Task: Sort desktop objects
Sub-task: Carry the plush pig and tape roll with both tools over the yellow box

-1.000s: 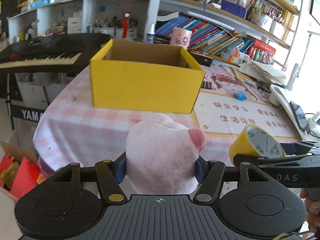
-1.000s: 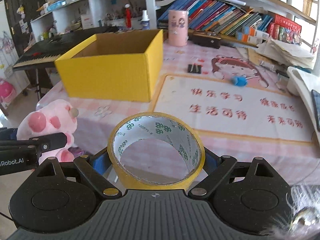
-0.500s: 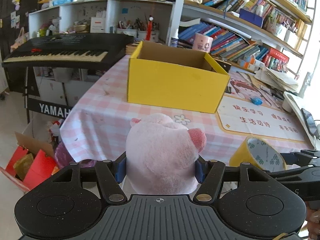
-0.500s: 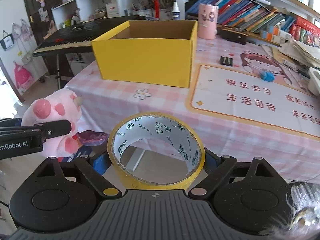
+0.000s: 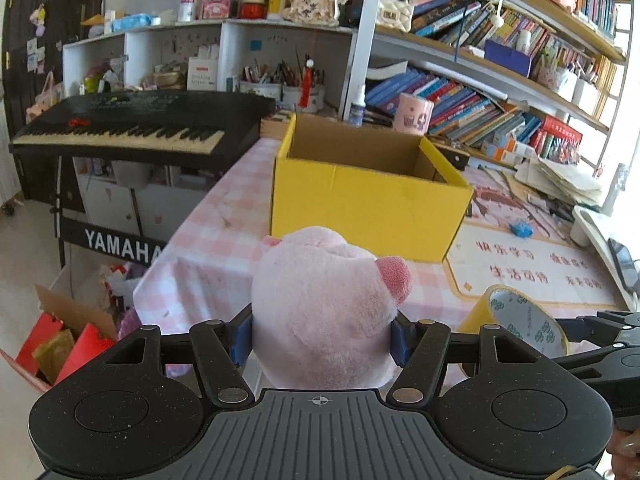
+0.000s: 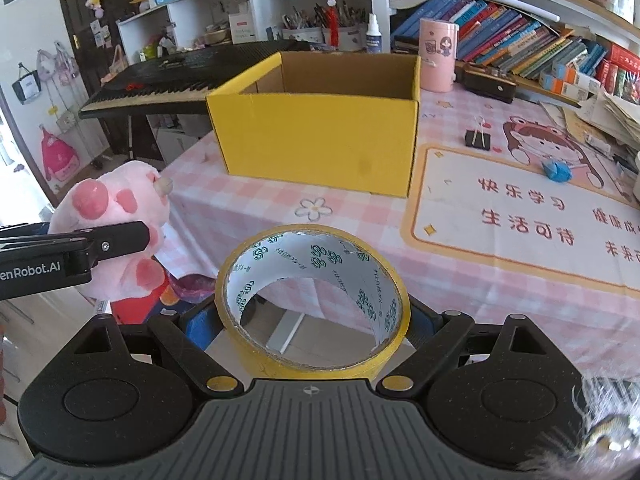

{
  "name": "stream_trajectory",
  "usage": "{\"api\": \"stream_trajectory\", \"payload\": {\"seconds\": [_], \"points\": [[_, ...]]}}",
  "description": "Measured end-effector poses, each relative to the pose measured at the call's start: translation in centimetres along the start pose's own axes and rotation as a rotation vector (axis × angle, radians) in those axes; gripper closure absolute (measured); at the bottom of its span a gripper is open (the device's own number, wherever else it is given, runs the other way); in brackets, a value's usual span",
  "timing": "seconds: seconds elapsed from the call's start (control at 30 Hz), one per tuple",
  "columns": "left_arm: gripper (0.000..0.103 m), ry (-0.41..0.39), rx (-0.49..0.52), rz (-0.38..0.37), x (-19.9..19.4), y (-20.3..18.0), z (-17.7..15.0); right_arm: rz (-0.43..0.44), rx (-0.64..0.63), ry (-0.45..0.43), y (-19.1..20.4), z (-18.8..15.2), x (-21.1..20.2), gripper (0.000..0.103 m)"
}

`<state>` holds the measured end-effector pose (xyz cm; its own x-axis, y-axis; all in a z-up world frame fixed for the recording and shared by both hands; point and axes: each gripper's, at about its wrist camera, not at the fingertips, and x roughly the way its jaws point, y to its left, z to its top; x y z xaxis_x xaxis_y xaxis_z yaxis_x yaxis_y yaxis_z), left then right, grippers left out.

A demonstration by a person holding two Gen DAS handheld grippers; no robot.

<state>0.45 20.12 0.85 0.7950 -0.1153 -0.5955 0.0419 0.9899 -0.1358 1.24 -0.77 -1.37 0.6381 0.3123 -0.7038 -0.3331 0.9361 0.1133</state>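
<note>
My left gripper (image 5: 322, 338) is shut on a pink plush pig (image 5: 324, 308), held in the air off the table's near edge; the pig also shows in the right wrist view (image 6: 116, 224). My right gripper (image 6: 308, 320) is shut on a roll of yellow tape (image 6: 312, 300), also off the near edge; the roll shows at the right of the left wrist view (image 5: 516, 320). An open, empty-looking yellow cardboard box (image 5: 368, 188) (image 6: 320, 128) stands on the pink checked table (image 5: 216, 240), well ahead of both grippers.
A black binder clip (image 6: 478, 138) and a small blue object (image 6: 556, 170) lie on the printed desk mat (image 6: 520, 216) right of the box. A pink cup (image 6: 438, 56) and bookshelves stand behind. A Yamaha keyboard (image 5: 132, 128) stands left of the table.
Both grippers have pulled back and up from the table with their objects still held. The box and table now look farther away and more floor shows.
</note>
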Motion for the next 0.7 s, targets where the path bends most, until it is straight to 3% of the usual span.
{"api": "stream_trajectory", "payload": {"seconds": [0.33, 0.7], "points": [[0.039, -0.104, 0.024, -0.037, 1.3, -1.0, 4.7, 0.005, 0.018, -0.117, -1.0, 5.7, -1.1, 0.014], [0.039, -0.195, 0.067, -0.014, 6.8, -3.2, 11.2, 0.01, -0.003, -0.227, -4.5, 14.1, 1.1, 0.014]]}}
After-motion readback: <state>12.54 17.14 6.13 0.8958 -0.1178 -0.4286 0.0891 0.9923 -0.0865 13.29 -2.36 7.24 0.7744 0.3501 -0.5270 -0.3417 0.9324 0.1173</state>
